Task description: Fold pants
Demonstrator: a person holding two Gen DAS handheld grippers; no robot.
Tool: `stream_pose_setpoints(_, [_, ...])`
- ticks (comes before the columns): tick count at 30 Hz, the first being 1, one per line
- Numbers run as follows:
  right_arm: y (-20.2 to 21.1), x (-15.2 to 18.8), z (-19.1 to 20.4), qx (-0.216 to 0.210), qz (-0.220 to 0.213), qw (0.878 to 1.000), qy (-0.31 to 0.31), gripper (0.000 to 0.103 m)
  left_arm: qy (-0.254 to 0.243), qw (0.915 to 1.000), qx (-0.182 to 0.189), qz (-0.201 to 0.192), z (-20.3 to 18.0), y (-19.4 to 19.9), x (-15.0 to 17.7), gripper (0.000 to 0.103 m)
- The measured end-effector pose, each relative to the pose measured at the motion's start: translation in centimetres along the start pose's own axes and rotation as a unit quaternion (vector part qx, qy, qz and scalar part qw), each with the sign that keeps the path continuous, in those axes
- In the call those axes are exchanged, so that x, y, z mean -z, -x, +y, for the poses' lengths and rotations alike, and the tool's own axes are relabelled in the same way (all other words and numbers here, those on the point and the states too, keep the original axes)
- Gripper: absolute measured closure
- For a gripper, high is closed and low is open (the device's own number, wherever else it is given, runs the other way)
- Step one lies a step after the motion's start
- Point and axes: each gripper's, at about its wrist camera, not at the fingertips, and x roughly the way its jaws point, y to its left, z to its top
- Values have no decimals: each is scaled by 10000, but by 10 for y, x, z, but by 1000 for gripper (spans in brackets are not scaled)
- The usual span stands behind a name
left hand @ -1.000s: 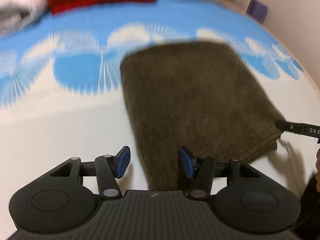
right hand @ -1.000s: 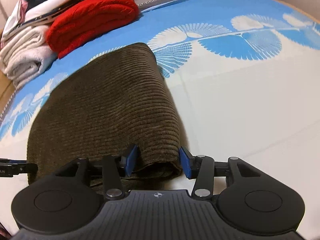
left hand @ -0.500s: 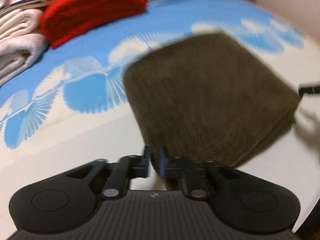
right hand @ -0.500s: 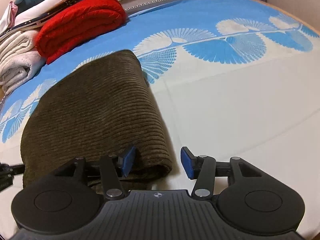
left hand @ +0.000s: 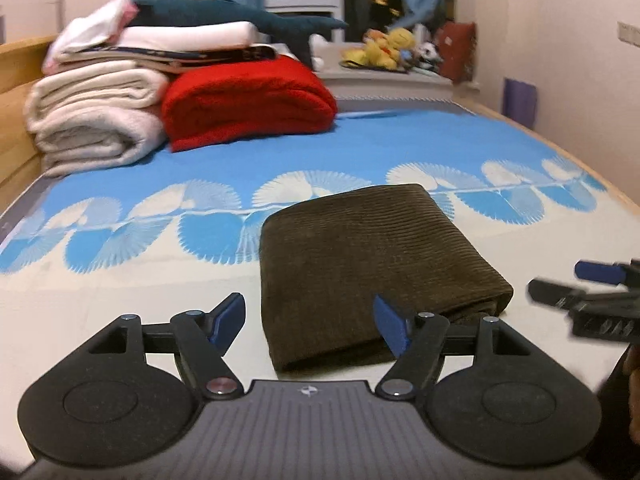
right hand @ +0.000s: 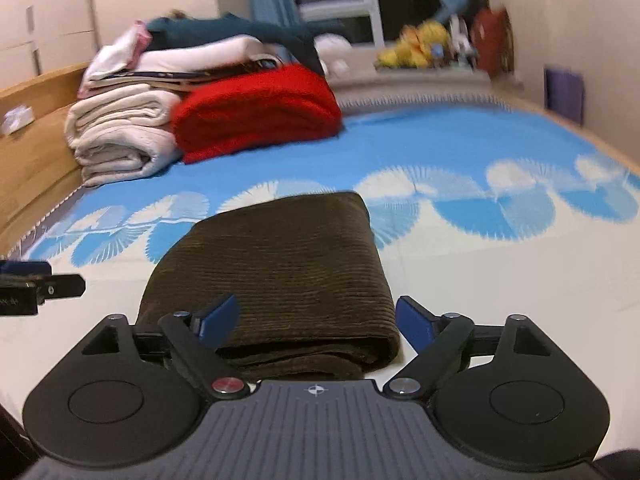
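Dark brown corduroy pants (left hand: 372,264) lie folded into a thick rectangle on the bed; they also fill the middle of the right wrist view (right hand: 280,276). My left gripper (left hand: 310,322) hangs above their near left corner, its jaws opening, blue pads clear of the cloth. My right gripper (right hand: 316,320) hovers over the near right end of the fold, jaws also opening, nothing pinched. Each gripper shows at the edge of the other's view: the right gripper (left hand: 592,292) and the left gripper (right hand: 36,284).
The bed cover (left hand: 360,148) is blue with white fan shapes and turns cream near me. A red folded blanket (left hand: 248,100) and stacked white towels (left hand: 96,120) sit at the far left by a wooden bed frame (right hand: 36,140). Toys line the windowsill (left hand: 392,52).
Both grippers have pulled back and risen from the pants, tilting up so the room shows. The left jaws closed near the cloth and then spread; the right jaws widened off the fold.
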Motion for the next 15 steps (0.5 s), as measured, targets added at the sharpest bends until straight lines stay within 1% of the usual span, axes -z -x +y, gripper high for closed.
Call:
stream_pose_setpoints(2, [0,7,9,-42,43,9997,246,15,290,9995,-115,56,-2,6,17,25])
stream_pose_setpoints(3, [-1,8,12,-43,52,9994,330,15,410,9989,-128,180,-2,5,26,25])
stream_pose_setpoints(4, [-2,9,14,-17,60,9992,383,15,457,9983,-112,355,-2,2,32,25])
stream_pose_setpoints(6, [-7,12,15,55,124,9987,499,15,439,9953,-52,860,-1,-18,42,25])
stream_pose_setpoints(7, [-9,14,16,115,193,9982,555,15,460,9942,-86,970,1,-26,44,25])
stream_pose_setpoints(9, [-17,17,13,271,385,9973,564,15,458,9931,-303,1033,3,-39,46,25])
stream_pose_setpoints(11, [-24,17,8,373,546,9970,399,15,530,9919,-454,1062,8,-54,46,24])
stream_pose_setpoints(13, [-28,18,4,451,611,9967,288,15,654,9908,-458,1093,9,-59,48,24])
stream_pose_setpoints(15, [-31,19,3,533,636,9961,295,15,666,9907,-427,1108,8,-65,50,21])
